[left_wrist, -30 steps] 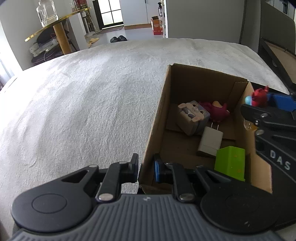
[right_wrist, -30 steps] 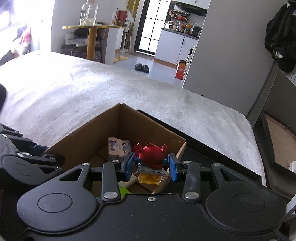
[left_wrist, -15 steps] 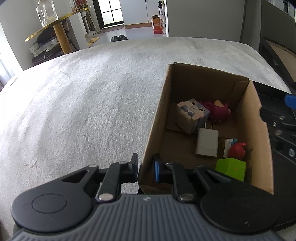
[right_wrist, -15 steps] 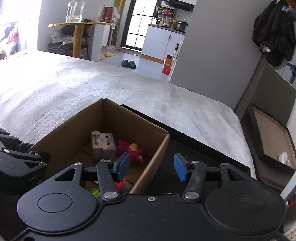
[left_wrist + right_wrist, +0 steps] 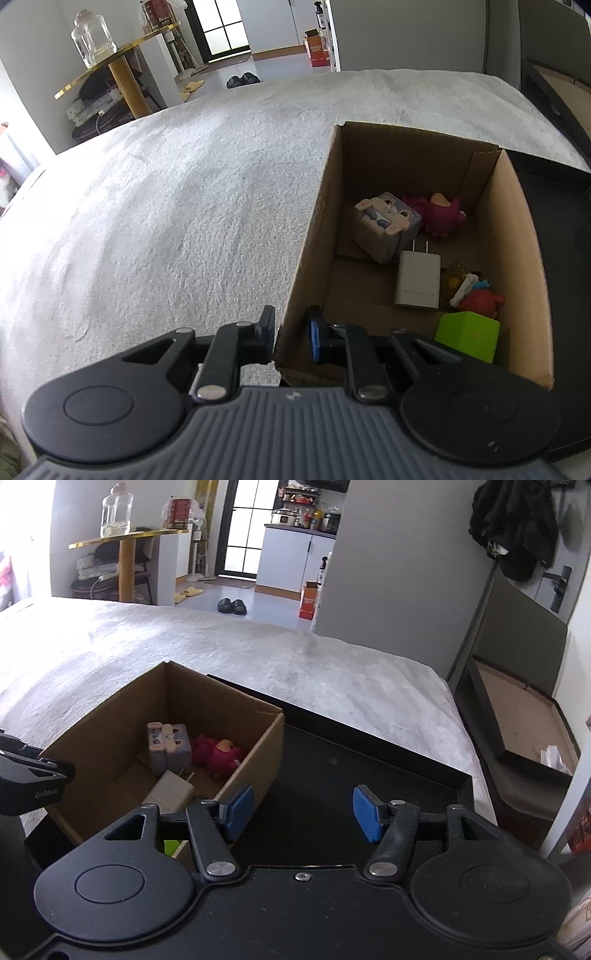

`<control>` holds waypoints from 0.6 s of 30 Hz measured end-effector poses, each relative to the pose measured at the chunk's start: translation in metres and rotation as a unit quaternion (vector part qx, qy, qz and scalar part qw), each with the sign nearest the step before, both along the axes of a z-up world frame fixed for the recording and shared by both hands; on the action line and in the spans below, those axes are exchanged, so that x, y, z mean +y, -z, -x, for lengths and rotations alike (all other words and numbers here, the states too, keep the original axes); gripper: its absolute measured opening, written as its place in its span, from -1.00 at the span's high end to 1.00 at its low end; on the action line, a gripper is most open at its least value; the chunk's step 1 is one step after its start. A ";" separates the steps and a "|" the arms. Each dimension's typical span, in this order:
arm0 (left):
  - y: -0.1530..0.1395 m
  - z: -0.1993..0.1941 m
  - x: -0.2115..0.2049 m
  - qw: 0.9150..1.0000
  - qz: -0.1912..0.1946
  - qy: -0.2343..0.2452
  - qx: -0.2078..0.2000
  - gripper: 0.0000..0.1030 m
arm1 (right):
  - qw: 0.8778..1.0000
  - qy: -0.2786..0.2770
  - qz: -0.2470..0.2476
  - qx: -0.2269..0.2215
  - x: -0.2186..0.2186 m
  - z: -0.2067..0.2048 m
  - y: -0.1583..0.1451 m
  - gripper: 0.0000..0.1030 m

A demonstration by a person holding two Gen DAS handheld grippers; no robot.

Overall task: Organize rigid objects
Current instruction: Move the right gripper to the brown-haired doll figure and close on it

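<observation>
Drop step looks done: right hand-held gripper (image 5: 303, 818) empty, jaws opening, beside cardboard box (image 5: 517, 236). Left hand-held gripper (image 5: 291, 332) pinches the box's near wall. Next: find another rigid item.

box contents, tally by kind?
In the cardboard box, left wrist view:
Toy figures: 3 (grey bunny cube, magenta figure, red crab figure)
Chargers: 1 (white charger)
Blocks: 1 (green block)
Total: 5
</observation>
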State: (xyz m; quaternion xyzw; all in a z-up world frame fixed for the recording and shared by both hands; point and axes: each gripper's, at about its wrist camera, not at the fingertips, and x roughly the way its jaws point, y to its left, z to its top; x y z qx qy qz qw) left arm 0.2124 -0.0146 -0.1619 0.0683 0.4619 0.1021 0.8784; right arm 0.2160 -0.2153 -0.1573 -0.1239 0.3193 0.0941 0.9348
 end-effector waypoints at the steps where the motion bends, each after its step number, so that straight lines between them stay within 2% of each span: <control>1: 0.000 0.000 -0.001 1.000 -0.002 0.000 0.000 0.66 | 1.000 0.002 -0.003 -0.001 -0.003 0.000 0.000 -0.16; 7: 0.002 0.000 -0.006 1.000 -0.017 -0.001 0.002 0.65 | 1.000 0.020 -0.015 0.003 -0.021 0.000 0.004 -0.18; 12: 0.002 0.000 -0.011 1.000 -0.031 -0.001 0.004 0.64 | 0.999 0.034 -0.023 0.005 -0.034 0.001 0.010 -0.33; 18: 0.004 0.000 -0.014 0.999 -0.044 0.002 0.004 0.63 | 0.998 0.052 -0.035 0.008 -0.050 0.001 0.021 -0.38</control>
